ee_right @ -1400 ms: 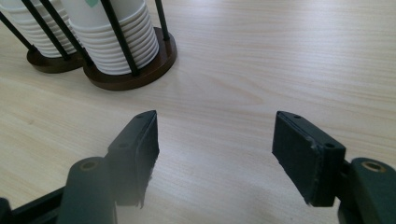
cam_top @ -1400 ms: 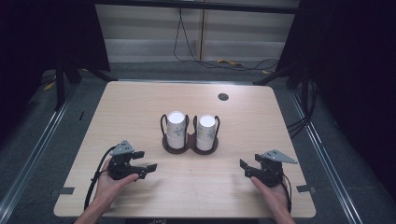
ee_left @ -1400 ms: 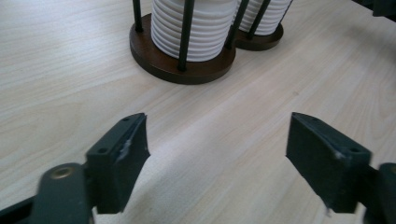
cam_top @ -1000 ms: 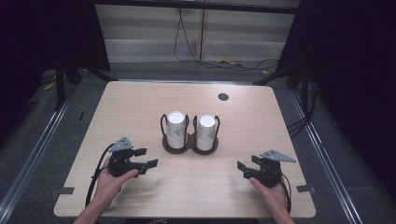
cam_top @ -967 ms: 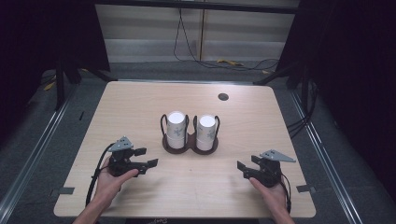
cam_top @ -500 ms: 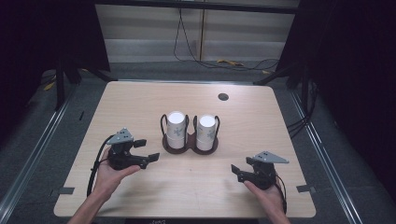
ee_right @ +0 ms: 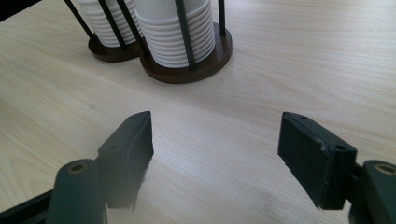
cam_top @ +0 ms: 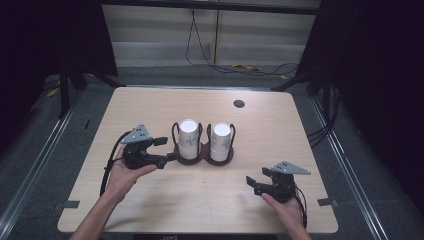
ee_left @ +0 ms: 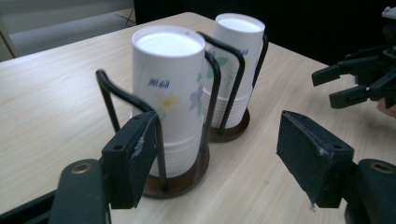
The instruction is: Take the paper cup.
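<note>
Closing in on the left cup stack [ee_left: 169,93] with left gripper [cam_top: 162,150] jaws apart, empty, just narrowing; squaring up beside the wire holder [ee_left: 111,91] before pinching.

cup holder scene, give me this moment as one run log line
left gripper: jaws open, just narrowed, empty, beside left cup stack | right gripper: jaws open, just widened, empty, apart from cup holder | right cup stack: seated in holder
</note>
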`<state>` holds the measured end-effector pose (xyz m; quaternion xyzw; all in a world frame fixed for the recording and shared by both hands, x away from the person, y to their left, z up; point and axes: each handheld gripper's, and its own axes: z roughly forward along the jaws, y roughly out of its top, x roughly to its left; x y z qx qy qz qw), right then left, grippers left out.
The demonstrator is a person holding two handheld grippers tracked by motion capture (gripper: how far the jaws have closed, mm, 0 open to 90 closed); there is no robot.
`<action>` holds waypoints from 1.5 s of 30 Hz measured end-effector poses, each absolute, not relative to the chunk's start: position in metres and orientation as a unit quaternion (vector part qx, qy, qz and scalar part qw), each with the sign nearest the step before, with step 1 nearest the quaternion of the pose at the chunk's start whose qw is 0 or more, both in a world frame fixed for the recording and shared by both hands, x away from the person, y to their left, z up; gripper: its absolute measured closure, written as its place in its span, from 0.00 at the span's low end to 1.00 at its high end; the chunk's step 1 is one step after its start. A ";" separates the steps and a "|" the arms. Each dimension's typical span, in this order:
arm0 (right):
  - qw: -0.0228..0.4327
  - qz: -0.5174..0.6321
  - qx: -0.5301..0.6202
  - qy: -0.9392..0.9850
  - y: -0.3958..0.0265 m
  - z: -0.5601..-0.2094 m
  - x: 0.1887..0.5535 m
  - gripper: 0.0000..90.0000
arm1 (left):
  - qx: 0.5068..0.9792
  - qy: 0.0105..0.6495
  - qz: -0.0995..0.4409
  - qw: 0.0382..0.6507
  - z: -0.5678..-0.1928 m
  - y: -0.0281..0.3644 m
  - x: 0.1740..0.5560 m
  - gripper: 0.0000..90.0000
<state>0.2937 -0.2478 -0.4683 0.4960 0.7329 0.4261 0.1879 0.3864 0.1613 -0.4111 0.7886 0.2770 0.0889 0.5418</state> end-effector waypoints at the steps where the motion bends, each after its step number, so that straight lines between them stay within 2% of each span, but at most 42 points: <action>1: 0.190 0.428 0.495 0.732 -0.248 -0.468 0.292 0.30 | 0.791 0.275 0.086 0.540 -0.408 0.160 0.390 0.30; 13: 0.186 0.434 0.498 0.727 -0.250 -0.468 0.293 0.29 | 0.795 0.288 0.083 0.528 -0.386 0.141 0.416 0.30; 23: 0.179 0.438 0.493 0.730 -0.247 -0.469 0.293 0.29 | 0.798 0.295 0.103 0.516 -0.373 0.128 0.435 0.29; 28: 0.179 0.440 0.490 0.731 -0.247 -0.469 0.293 0.29 | 0.801 0.297 0.099 0.511 -0.372 0.121 0.448 0.23; 34: 0.180 0.442 0.486 0.732 -0.247 -0.469 0.292 0.29 | 0.819 0.299 0.095 0.481 -0.371 0.113 0.452 0.22; 37: 0.177 0.442 0.489 0.731 -0.247 -0.469 0.293 0.29 | 0.822 0.296 0.096 0.477 -0.368 0.111 0.453 0.22; 39: 0.177 0.442 0.488 0.731 -0.246 -0.469 0.293 0.28 | 0.826 0.291 0.096 0.473 -0.369 0.109 0.455 0.28; 45: 0.176 0.443 0.488 0.731 -0.247 -0.468 0.293 0.27 | 0.834 0.291 0.098 0.458 -0.373 0.103 0.459 0.26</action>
